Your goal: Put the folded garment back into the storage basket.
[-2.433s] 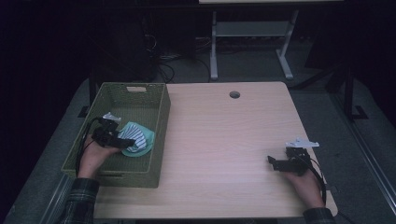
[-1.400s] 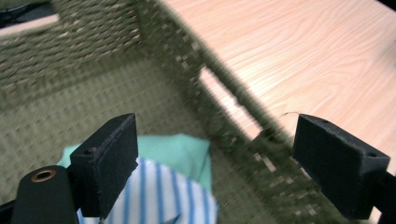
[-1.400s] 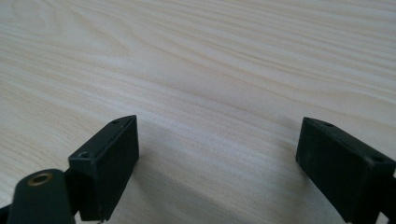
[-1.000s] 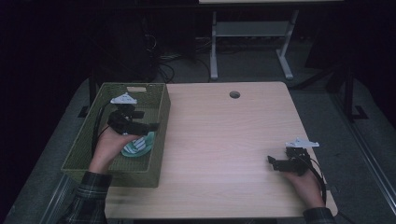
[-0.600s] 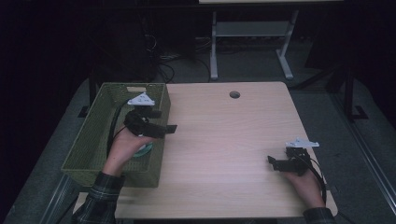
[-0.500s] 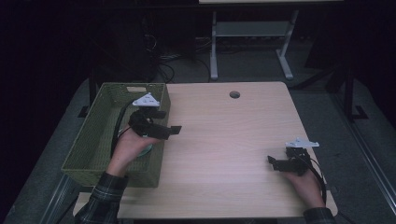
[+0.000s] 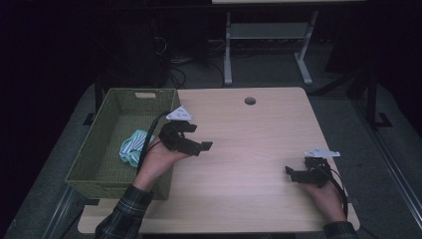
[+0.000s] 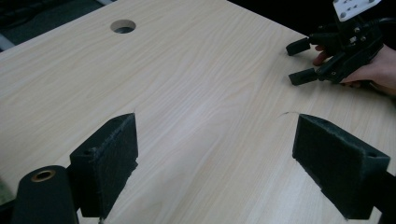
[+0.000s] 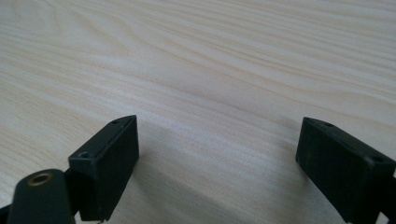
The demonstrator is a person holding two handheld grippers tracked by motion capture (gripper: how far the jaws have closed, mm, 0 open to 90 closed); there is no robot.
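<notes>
A green woven basket (image 7: 94,164) stands on the left part of the light wooden table (image 7: 249,149). A crumpled teal and white cloth (image 7: 130,147) lies inside it. My left gripper (image 7: 199,137) hovers just right of the basket's right wall, over bare wood. Its jaws are open with nothing between them (image 8: 215,163). My right gripper (image 7: 291,174) rests near the table's front right corner, open and empty (image 9: 217,163). The left gripper view also shows that right gripper (image 8: 299,60) at the far side, jaws apart, in a hand.
A round cable hole (image 7: 250,101) sits near the table's back edge and also shows as a hole (image 8: 123,26) in the left gripper view. Behind the table stands a grey metal frame (image 7: 263,35) on a dark floor.
My left gripper has moved from over the basket to the right, out across its wall and above the table. The cloth stays in the basket. The right gripper has not moved.
</notes>
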